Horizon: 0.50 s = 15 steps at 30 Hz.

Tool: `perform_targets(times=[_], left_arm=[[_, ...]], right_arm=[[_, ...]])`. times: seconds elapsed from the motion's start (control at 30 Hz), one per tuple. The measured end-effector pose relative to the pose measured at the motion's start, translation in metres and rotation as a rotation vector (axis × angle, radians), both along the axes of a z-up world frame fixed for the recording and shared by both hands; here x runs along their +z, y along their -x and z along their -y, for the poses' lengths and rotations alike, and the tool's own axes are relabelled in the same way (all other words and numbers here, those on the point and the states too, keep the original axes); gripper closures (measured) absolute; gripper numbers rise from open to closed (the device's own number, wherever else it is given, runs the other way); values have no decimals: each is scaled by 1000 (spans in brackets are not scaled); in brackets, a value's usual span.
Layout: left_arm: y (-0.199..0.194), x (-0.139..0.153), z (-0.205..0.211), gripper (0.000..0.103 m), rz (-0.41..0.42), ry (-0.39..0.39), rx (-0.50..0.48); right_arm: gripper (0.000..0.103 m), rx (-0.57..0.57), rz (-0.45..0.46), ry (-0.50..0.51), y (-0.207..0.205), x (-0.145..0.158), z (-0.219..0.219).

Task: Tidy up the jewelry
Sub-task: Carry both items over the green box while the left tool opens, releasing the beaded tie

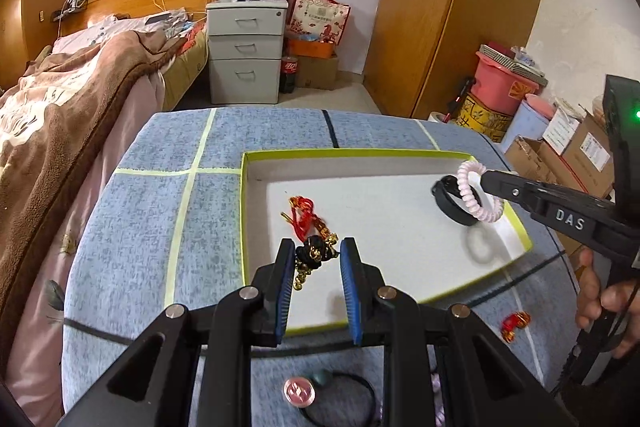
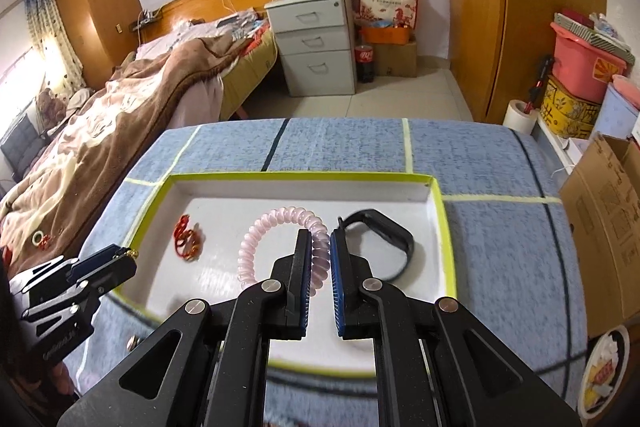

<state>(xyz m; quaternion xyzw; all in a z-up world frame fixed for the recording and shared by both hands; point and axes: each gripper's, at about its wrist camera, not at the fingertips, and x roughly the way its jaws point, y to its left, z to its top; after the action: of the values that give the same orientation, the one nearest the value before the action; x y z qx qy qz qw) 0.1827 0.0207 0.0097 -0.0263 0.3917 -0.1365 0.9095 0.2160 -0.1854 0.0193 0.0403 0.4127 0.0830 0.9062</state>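
Pink spiral hair tie (image 2: 280,247) hangs from my right gripper (image 2: 320,247), jaws nearly shut on its coil, above the white tray (image 2: 436,211); the loop spreads leftward from the fingers, and the black band (image 2: 384,227) lies just right on the tray floor. My left gripper (image 1: 316,255), nearer the tray's left side, pinches a black-and-gold charm (image 1: 314,253) beside the red cord piece (image 1: 304,211).
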Motion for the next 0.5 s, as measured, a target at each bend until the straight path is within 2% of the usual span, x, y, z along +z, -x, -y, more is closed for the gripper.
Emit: perform_targets(times=[0.5], left_arm=[[-19, -28, 1, 79, -69, -21, 14]], right_arm=[[93, 27, -76, 50, -46, -29, -16]])
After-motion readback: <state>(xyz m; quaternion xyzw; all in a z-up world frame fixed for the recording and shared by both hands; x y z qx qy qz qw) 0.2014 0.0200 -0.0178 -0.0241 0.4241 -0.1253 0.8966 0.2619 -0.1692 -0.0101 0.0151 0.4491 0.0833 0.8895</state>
